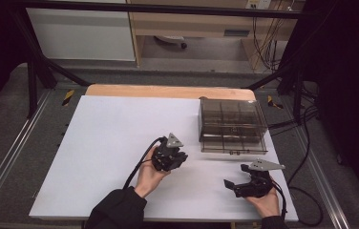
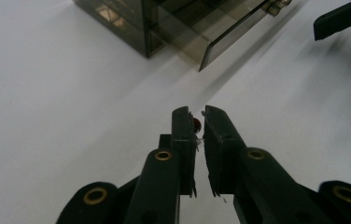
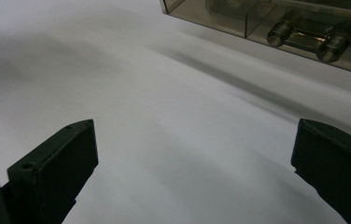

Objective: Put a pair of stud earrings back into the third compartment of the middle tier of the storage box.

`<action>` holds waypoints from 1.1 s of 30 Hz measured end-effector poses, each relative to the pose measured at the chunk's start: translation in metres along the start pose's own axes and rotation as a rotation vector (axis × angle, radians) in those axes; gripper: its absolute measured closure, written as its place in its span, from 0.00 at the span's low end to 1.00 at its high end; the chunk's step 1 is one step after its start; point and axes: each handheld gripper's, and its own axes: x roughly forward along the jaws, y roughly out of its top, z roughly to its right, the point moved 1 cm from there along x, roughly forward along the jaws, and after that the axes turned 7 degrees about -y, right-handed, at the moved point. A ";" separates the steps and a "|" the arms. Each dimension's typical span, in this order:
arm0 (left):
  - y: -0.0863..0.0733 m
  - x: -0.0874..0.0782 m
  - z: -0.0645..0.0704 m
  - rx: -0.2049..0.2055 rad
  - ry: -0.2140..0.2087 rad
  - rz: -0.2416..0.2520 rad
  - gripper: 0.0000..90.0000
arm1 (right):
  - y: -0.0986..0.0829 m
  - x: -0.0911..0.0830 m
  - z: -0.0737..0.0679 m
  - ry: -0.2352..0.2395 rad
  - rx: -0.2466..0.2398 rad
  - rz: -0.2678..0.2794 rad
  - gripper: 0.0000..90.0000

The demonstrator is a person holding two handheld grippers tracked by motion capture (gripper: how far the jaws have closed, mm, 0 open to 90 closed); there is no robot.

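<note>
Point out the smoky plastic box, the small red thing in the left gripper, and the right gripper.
smoky plastic box [image 1: 232,125], high view, top panel.
small red thing [image 2: 196,123], left gripper view, visible edge between jaws.
right gripper [image 1: 233,184], high view, between fingertips.

A white table [image 1: 120,143] bears a smoky compartment box [image 1: 232,125].

One smoked box [image 1: 232,125], two tools [image 1: 170,157].

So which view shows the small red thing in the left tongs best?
The left gripper view: the small red thing sits pinched between the left tongs, close up. In the high view the left tongs are far off and hide it; the right gripper view looks elsewhere.
</note>
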 end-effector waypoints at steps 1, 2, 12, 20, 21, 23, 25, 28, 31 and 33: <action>0.004 0.002 0.002 0.005 -0.004 0.001 0.91 | 0.000 0.000 0.000 -0.001 -0.002 -0.001 0.01; 0.008 0.003 0.004 0.012 -0.003 0.000 0.91 | 0.000 0.000 0.000 0.000 0.000 0.000 0.01; 0.045 0.023 0.024 0.064 -0.015 0.002 0.91 | 0.000 0.000 0.000 0.001 -0.001 0.003 0.01; 0.066 0.045 0.038 0.097 -0.025 -0.012 0.91 | 0.000 -0.001 0.000 0.003 -0.003 0.003 0.01; 0.068 0.047 0.040 0.102 -0.024 -0.014 0.91 | 0.000 -0.001 0.000 0.003 -0.003 0.003 0.01; 0.073 0.052 0.043 0.105 -0.029 -0.014 0.91 | 0.000 -0.001 0.000 0.003 -0.002 0.004 0.01; 0.077 0.057 0.045 0.109 -0.031 -0.016 0.91 | 0.000 -0.001 0.000 0.004 -0.002 0.005 0.01; 0.082 0.063 0.047 0.111 -0.034 -0.017 0.91 | 0.000 -0.001 0.000 0.001 -0.001 0.002 0.01; 0.088 0.069 0.050 0.114 -0.038 -0.016 0.91 | 0.000 -0.001 0.001 0.000 -0.003 0.006 0.01; 0.092 0.072 0.053 0.118 -0.046 -0.016 0.91 | 0.000 -0.002 0.001 0.002 -0.001 0.008 0.01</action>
